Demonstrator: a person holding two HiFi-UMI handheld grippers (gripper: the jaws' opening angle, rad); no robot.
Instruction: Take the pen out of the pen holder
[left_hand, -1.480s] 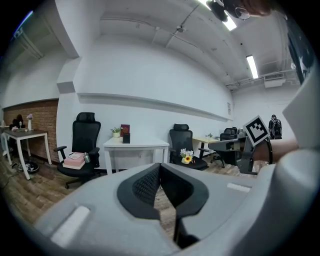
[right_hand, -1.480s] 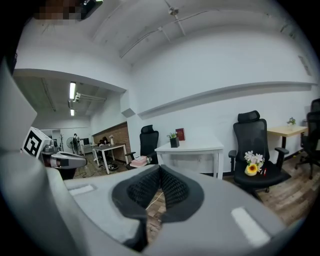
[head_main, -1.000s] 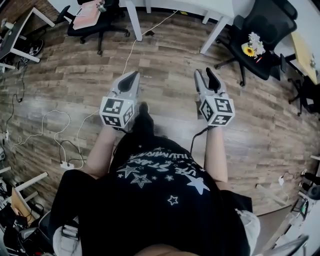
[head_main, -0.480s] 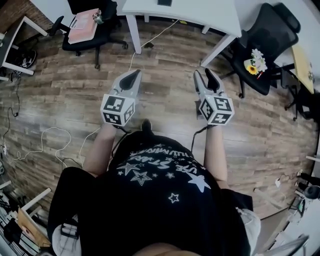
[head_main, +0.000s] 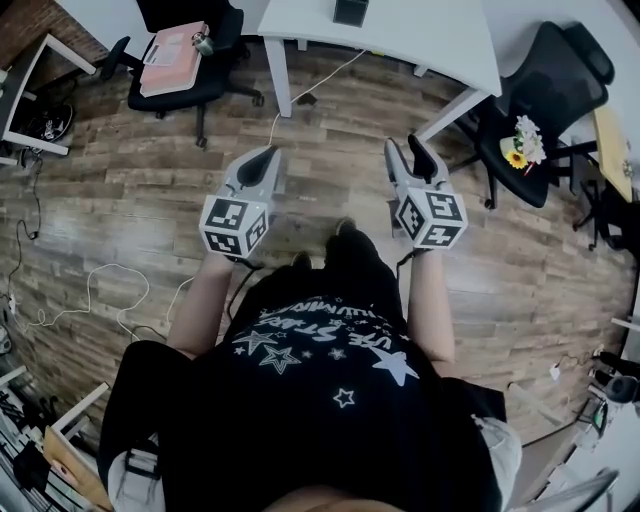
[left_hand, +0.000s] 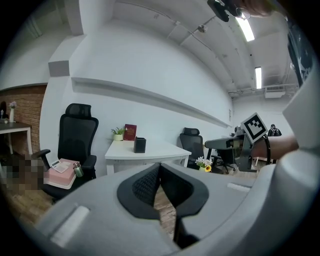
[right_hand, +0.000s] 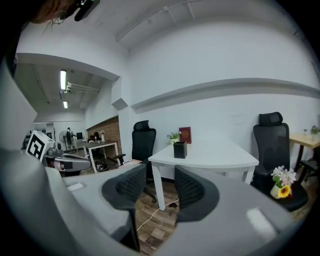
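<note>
The black pen holder (head_main: 350, 10) stands on a white table (head_main: 420, 35) at the top of the head view, well ahead of both grippers. It also shows in the left gripper view as a pen holder (left_hand: 140, 145) and in the right gripper view as a pen holder (right_hand: 180, 149). No pen can be made out in it from here. My left gripper (head_main: 266, 152) is held over the wooden floor with its jaws together and nothing in them; the left gripper (left_hand: 160, 169) looks the same from its own camera. My right gripper (head_main: 406, 144) hangs open and empty; the right gripper (right_hand: 160, 186) shows a clear gap.
A black chair (head_main: 185, 60) carrying a pink box stands left of the table. Another black chair (head_main: 525, 120) with flowers on it stands to the right. Cables (head_main: 100, 290) lie on the floor at left. A red book (right_hand: 185, 135) and a small plant (right_hand: 174, 136) sit behind the holder.
The person has stepped forward: the white table and the pen holder have come further into the head view. Both grippers keep their pose and jaw state.
</note>
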